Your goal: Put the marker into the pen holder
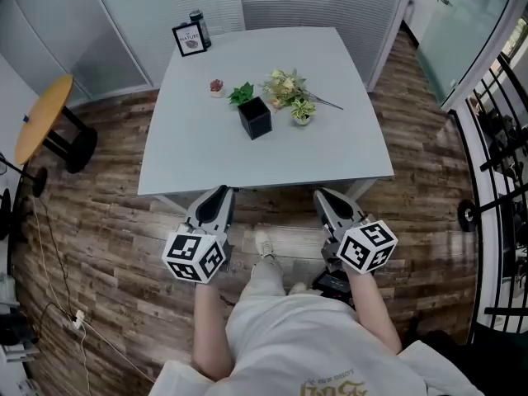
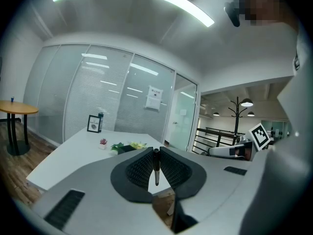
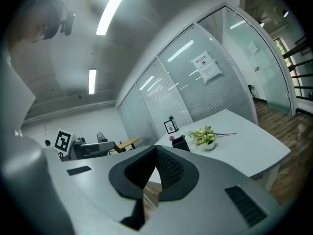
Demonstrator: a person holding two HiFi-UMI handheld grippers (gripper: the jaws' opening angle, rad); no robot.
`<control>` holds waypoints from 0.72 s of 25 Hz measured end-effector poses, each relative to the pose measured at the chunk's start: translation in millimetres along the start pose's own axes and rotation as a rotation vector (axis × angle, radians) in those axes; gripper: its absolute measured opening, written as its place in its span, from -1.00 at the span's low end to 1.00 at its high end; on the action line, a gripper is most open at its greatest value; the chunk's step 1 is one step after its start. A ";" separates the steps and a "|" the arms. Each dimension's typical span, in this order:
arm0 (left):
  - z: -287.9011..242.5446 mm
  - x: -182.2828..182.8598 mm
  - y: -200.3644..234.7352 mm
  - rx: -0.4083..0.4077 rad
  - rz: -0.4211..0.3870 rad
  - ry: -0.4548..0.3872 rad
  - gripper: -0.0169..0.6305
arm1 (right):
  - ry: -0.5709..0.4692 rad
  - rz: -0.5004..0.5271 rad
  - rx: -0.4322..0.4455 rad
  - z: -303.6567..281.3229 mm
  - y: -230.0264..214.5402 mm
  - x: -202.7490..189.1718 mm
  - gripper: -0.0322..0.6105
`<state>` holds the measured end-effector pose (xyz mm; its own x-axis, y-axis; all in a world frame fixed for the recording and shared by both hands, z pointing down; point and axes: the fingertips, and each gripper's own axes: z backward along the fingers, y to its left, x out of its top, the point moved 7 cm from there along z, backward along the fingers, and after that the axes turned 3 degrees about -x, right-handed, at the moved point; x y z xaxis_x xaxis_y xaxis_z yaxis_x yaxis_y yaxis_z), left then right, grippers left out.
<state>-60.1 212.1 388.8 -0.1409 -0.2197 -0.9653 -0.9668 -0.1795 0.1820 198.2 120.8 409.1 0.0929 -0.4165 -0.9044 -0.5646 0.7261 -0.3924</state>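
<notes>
Left gripper (image 2: 156,153) is being kept nearly closed on the marker (image 2: 156,173), clamped upright btwn the pads, short of the table (image 1: 330,147) edge. Right gripper (image 3: 155,148) is being carried w/ jaws together, nothing in them. Black pen holder (image 1: 254,116) is standing mid-table, well apart from both; nothing is seen sticking out. Pickup looks done; approach & drop-in are being left to do.

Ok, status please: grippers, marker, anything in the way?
Left gripper shut on marker. Right gripper shut, empty. Pen holder ahead, flowers beside it.
</notes>
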 end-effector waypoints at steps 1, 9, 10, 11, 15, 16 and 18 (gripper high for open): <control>-8.2 2.3 6.1 -0.002 0.001 -0.004 -0.81 | 0.000 0.000 -0.004 -8.2 -5.0 2.2 -0.85; -114.7 27.8 96.5 -0.036 0.019 0.026 -0.81 | 0.019 -0.016 -0.056 -120.3 -54.3 34.7 -0.85; -128.7 33.9 108.4 -0.045 0.020 0.030 -0.81 | 0.017 -0.017 -0.062 -134.6 -58.5 41.7 -0.85; -142.9 40.3 119.9 -0.055 0.018 0.034 -0.81 | 0.013 -0.017 -0.069 -149.1 -62.8 48.9 -0.85; -192.0 57.9 158.9 -0.096 0.015 0.056 -0.81 | 0.013 -0.030 -0.107 -196.3 -77.3 66.7 -0.85; -202.8 60.6 167.1 -0.107 0.016 0.062 -0.81 | 0.017 -0.033 -0.118 -205.7 -80.6 68.9 -0.85; -223.1 64.2 181.9 -0.130 0.020 0.073 -0.81 | 0.022 -0.039 -0.140 -222.7 -87.4 72.8 -0.85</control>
<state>-197.5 -48.6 401.7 -0.1394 -0.2927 -0.9460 -0.9276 -0.2959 0.2282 71.7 -94.9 414.9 0.1001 -0.4556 -0.8845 -0.6701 0.6263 -0.3984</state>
